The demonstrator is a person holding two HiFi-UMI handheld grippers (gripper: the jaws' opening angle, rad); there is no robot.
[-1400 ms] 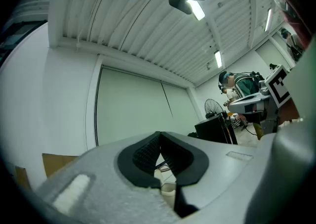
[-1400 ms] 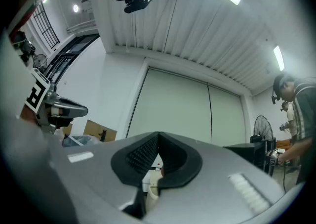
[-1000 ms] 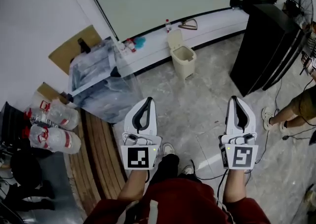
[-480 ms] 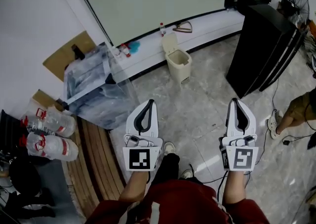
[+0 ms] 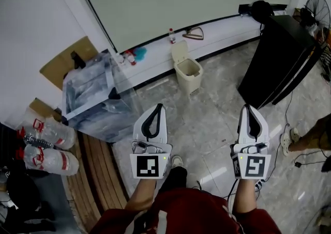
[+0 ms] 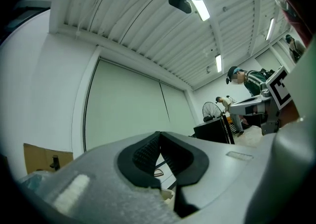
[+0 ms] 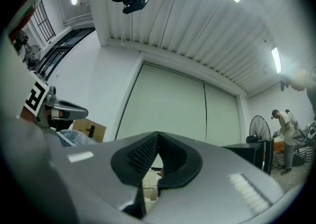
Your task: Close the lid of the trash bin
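Beige plastic: we count one trash bin (image 5: pixel 192 74) in the head view. It stands on the grey floor against the white ledge at the wall, with its lid (image 5: pixel 179 51) tipped up and open. There are two grippers. The left gripper (image 5: pixel 155 108) and right gripper (image 5: pixel 247 108) are held side by side on bare forearms, parallel, marker cubes facing up at us and tips pointing ahead. The bin sits well apart from both, ahead and between their lines. We also count one black cabinet (image 5: pixel 276 57) at right, one fan (image 5: pixel 313 17) behind it, one clear plastic crate (image 5: pixel 93 96) at left, two bottle packs (image 5: pixel 49 145) and one cardboard sheet (image 5: pixel 62 61).

In the left gripper view, the left gripper (image 6: pixel 159 137) has its dark ribbed pads pressed together with nothing between them. It points about level at the wall. One sliver of the trash bin (image 6: pixel 167 195) shows below the tips. We see one fan (image 6: pixel 212 111) and two people at far right.

In the right gripper view, the right gripper (image 7: pixel 157 137) is also closed tip to tip and empty. The trash bin (image 7: pixel 149 185) shows under the tips. We see one fan (image 7: pixel 257 128) and one person (image 7: pixel 285 124).
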